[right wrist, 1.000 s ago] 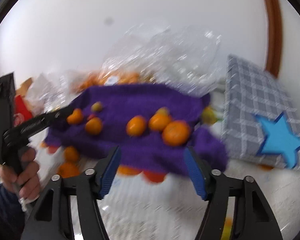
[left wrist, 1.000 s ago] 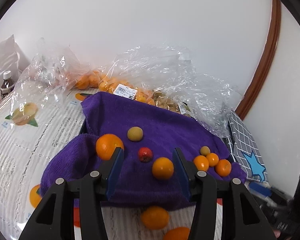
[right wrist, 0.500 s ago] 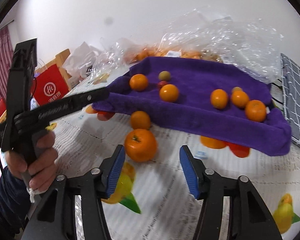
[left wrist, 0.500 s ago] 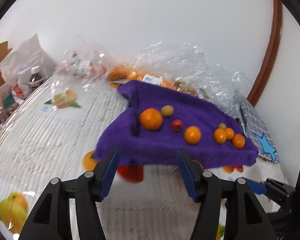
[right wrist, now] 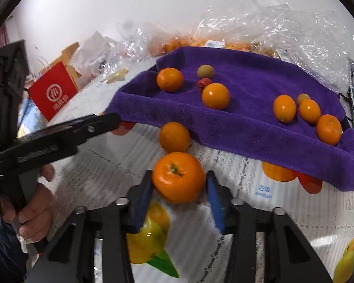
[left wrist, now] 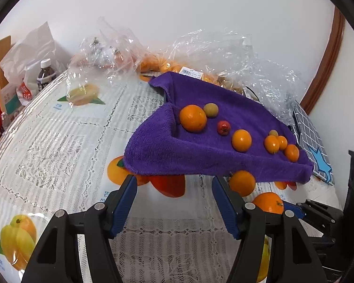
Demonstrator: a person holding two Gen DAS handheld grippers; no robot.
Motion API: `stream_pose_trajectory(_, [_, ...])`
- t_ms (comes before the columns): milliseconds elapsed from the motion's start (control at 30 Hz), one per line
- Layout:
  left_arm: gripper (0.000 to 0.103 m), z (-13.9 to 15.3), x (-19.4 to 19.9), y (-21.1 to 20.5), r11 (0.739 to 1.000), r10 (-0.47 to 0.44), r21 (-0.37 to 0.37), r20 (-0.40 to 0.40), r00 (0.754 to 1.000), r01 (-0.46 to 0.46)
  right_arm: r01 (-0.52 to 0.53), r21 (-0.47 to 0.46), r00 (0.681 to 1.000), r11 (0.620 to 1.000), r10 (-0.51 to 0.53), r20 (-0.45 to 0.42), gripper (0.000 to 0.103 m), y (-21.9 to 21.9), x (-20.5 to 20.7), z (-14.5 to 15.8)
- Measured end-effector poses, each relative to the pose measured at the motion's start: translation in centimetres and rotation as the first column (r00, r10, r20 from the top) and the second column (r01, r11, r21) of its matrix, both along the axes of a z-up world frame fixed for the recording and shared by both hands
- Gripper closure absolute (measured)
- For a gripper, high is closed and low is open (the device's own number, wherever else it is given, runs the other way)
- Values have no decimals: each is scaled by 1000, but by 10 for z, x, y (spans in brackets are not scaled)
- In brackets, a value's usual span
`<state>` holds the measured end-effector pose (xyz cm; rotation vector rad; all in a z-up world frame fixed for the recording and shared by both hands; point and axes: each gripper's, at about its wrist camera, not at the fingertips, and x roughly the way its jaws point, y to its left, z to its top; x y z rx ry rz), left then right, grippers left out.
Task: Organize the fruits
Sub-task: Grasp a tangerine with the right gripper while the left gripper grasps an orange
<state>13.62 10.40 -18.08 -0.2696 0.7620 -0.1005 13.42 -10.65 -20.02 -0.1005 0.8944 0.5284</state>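
Right wrist view puts the right gripper (right wrist: pixel 179 184) down at the lace tablecloth (right wrist: pixel 283 207), its blue pads closing in on a stemmed mandarin (right wrist: pixel 179 177): the jaws have just been narrowing and both pads now look pressed to the fruit's sides, so I read it as gripped, though it has not left the cloth. A second loose orange (right wrist: pixel 174 137) lies just behind it, touching the front hem of the purple towel (right wrist: pixel 247 127).

On that towel eight pieces already sit: a mandarin (right wrist: pixel 170 79), a greenish round fruit (right wrist: pixel 205 71), a small red fruit (right wrist: pixel 204 83), an orange (right wrist: pixel 215 96), then a tight cluster of three small oranges (right wrist: pixel 308 113) with a small yellowish fruit (right wrist: pixel 303 97) behind. So the sorting looks well underway (if the towel is indeed the destination), with the two fruits on the tablecloth left to go up, and perhaps more from the clear plastic bags (right wrist: pixel 271 18) of oranges behind.

The left gripper (left wrist: pixel 174 200) hovers empty before the towel's near edge, its jaws having just widened, nothing between them. A hand (right wrist: pixel 33 212) holds its handle.

Around: a red box (right wrist: pixel 53 93), a bottle (left wrist: pixel 46 74), a checked pouch with a blue star (left wrist: pixel 316 155). The raised towel hem and the neighbouring orange crowd the lift path.
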Motion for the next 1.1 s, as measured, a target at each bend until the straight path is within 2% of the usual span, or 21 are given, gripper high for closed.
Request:
stream_pose_trajectory(133, [39, -1, 0, 3, 1000, 4, -28, 2, 1000, -4, 26, -4, 999, 1000, -26, 26, 61, -9, -5, 4])
stream_pose_trajectory(267, [39, 0, -1, -3, 1000, -27, -13, 16, 999, 27, 76, 15, 995, 997, -77, 68, 61, -28, -12, 14])
stream_pose_trajectory(500, [39, 1, -3, -6, 999, -42, -16, 15, 999, 42, 188, 25, 979, 982, -190, 81, 61, -75, -19, 19])
stream_pose_trajectory(700, [39, 2, -9, -29, 994, -104, 41, 11, 995, 103, 266, -32, 957, 964, -259, 133, 61, -112, -29, 18])
stream_pose_trajectory(833, [39, -1, -10, -47, 988, -135, 68, -15, 991, 135, 298, -42, 951, 954, -293, 104, 61, -132, -28, 11])
stream_pose_trajectory(900, [39, -2, -10, -55, 987, -132, 94, -30, 991, 134, 303, -13, 949, 953, -300, 97, 61, -141, -29, 13])
stream_pose_trajectory(1000, [39, -3, -10, -62, 984, -116, 130, -49, 992, 122, 312, -38, 943, 949, -305, 135, 61, -144, -31, 16])
stream_pose_trajectory(1100, [40, -9, -9, -63, 982, -93, 157, -97, 991, 107, 307, -13, 945, 952, -304, 119, 61, -150, -31, 16])
